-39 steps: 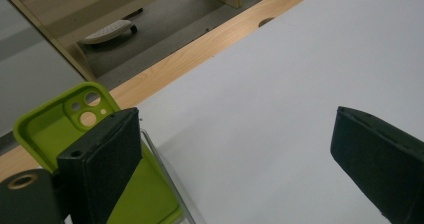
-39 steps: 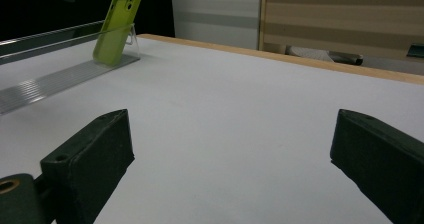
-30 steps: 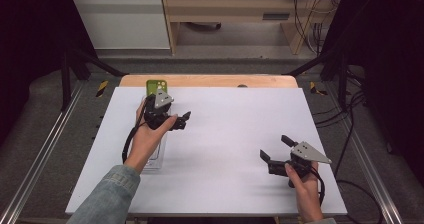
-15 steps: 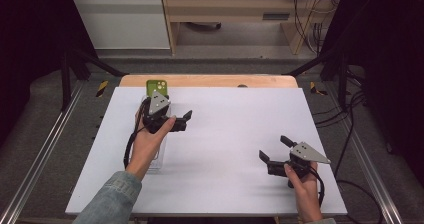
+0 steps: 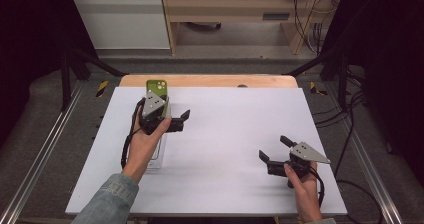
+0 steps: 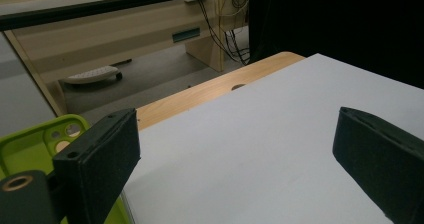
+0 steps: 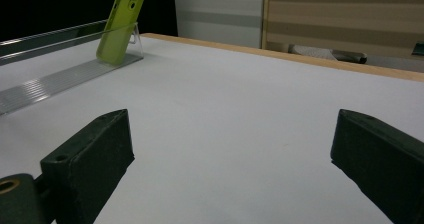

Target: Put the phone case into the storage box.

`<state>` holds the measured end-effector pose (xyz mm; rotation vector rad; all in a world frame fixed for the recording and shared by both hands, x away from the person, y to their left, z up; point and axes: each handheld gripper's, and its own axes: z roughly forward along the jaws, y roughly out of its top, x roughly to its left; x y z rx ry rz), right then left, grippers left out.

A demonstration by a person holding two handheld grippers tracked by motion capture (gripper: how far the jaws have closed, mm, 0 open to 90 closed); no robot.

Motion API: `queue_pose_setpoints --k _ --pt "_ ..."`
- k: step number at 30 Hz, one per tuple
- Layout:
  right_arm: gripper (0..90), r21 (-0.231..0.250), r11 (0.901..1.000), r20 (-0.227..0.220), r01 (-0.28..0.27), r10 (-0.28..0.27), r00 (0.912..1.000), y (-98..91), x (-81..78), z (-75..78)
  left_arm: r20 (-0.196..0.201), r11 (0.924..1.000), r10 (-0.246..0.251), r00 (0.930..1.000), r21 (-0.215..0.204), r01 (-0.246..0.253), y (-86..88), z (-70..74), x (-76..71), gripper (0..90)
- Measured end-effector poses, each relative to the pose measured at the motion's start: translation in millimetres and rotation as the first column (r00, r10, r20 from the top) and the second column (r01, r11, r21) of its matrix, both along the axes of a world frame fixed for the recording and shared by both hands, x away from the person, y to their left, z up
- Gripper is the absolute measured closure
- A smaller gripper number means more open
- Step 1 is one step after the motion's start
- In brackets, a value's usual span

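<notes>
Drawing back from the lime-green phone case (image 5: 156,88) leaning upright at upper left, the left gripper (image 5: 179,121) is hanging released, empty.

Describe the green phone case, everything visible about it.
The green phone case is lime green with a matte, rubbery look and round camera cut-outs near its top. It stands tilted, propped against a clear plastic stand near the table's far left edge, cut-out side facing the person. The left gripper, jaws apart, sits close in front of it without gripping it. Whether a phone is inside cannot be told.
</notes>
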<state>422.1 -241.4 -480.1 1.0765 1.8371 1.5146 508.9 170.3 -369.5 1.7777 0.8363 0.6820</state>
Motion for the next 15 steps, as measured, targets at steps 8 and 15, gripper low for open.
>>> queue_pose_setpoints --k 8,15 --pt "3.7 0.002 1.0000 0.002 0.002 -0.002 1.0000 -0.2 -0.2 0.3 0.025 0.9999 -0.003 0.9997 -0.011 0.003 3.1 1.9 -4.6 4.4" --pt "3.7 0.002 1.0000 0.003 0.004 -0.004 1.0000 -0.6 0.0 0.4 0.050 0.9992 -0.001 0.9987 -0.039 0.003 9.3 4.6 -8.8 4.4"
